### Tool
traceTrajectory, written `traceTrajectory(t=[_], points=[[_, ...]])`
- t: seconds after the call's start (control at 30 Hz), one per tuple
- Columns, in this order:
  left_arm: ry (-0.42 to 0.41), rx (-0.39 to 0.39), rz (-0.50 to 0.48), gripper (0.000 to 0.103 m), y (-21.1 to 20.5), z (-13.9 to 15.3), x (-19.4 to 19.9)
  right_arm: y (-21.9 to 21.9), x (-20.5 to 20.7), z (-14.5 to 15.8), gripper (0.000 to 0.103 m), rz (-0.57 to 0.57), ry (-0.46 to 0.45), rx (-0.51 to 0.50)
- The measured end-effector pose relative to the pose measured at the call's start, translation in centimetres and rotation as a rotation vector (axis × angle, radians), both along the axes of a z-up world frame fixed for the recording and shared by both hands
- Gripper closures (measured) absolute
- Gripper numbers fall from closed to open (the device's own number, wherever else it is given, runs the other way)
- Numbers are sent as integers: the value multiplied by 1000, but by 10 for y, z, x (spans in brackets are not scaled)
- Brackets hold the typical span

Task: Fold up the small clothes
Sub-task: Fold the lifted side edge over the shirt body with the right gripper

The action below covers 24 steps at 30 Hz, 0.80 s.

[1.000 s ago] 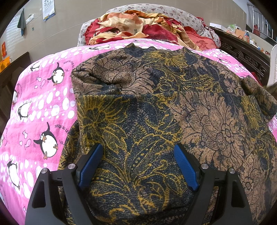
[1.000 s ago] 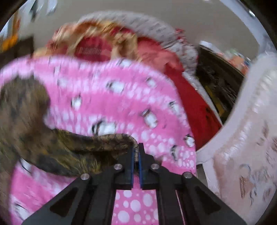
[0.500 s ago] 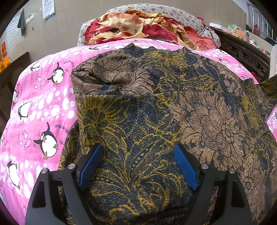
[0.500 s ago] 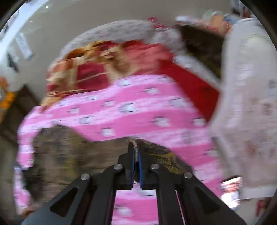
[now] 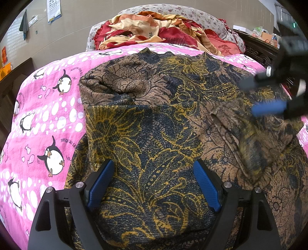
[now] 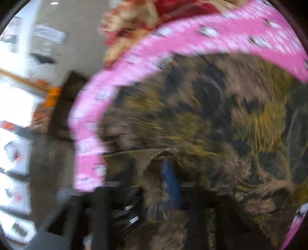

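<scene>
nearest to me the left gripper [image 5: 153, 184] hangs with its blue pads set wide apart over the near hem of the floral-print garment [image 5: 154, 123], nothing pinched between them, the dark-and-gold cloth just lying under the gap. the garment is spread on the bed's pink penguin blanket [image 5: 46, 119], its long axis running away from that gripper toward the pillows, and its left sleeve [image 5: 115, 82] is already folded in across the chest. over on the right side the right gripper [image 5: 269, 96] has swung in above the cloth and its jaws have just been opening; in the left wrist view the two pads stand apart with the right sleeve [image 5: 250, 138] slumped below them, bunched and lying slantwise on the body rather than flat. the right wrist view is too smeared to say whether any cloth still clings to a pad. by my reckoning the sleeve fold is about laid down, and the next move turns on the bottom hem, which lies right beneath the left gripper and nearer to it than to the right one, to be carried up along the garment's length. beyond, a red and cream quilt [image 5: 146, 30] is heaped against the floral pillow [image 5: 202, 17].
</scene>
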State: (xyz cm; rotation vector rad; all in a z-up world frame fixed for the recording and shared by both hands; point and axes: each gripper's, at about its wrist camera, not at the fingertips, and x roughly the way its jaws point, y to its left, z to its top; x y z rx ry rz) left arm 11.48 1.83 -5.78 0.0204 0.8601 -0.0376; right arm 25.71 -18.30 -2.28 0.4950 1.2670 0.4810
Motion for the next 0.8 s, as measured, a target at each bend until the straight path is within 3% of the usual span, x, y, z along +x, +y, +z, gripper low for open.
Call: traceTrajectory(t=[0.1, 0.17, 0.23, 0.37, 0.43, 0.5, 0.6, 0.67, 0.73, 0.8], points=[[1, -2, 0, 36, 0, 0, 0, -9, -15, -8, 40, -4, -5, -5], [1, -2, 0, 36, 1, 0, 0, -26, -32, 1, 40, -12, -81, -37], [2, -7, 0, 36, 2, 0, 0, -41, -53, 7, 40, 28, -185, -122], [16, 11, 12, 33, -3, 0, 3, -46, -105, -4, 40, 209, -373, -365], [63, -77, 25, 35, 0, 8, 0, -44, -125, -26, 37, 285, -405, -436], [60, -192, 8, 35, -3, 22, -9, -50, -136, -34, 33, 266, -463, -438], [11, -372, -176, 34, -30, 39, -23, -57, -128, -36, 24, 229, -427, -389], [67, -455, -248, 34, -44, 30, -17, -55, -127, -36, 19, 235, -428, -390], [136, -530, -251, 34, -48, 10, -9, -48, -128, -40, 17, 251, -436, -413], [101, -620, -237, 34, -39, 2, -9, -44, -126, -44, 17, 252, -439, -417]])
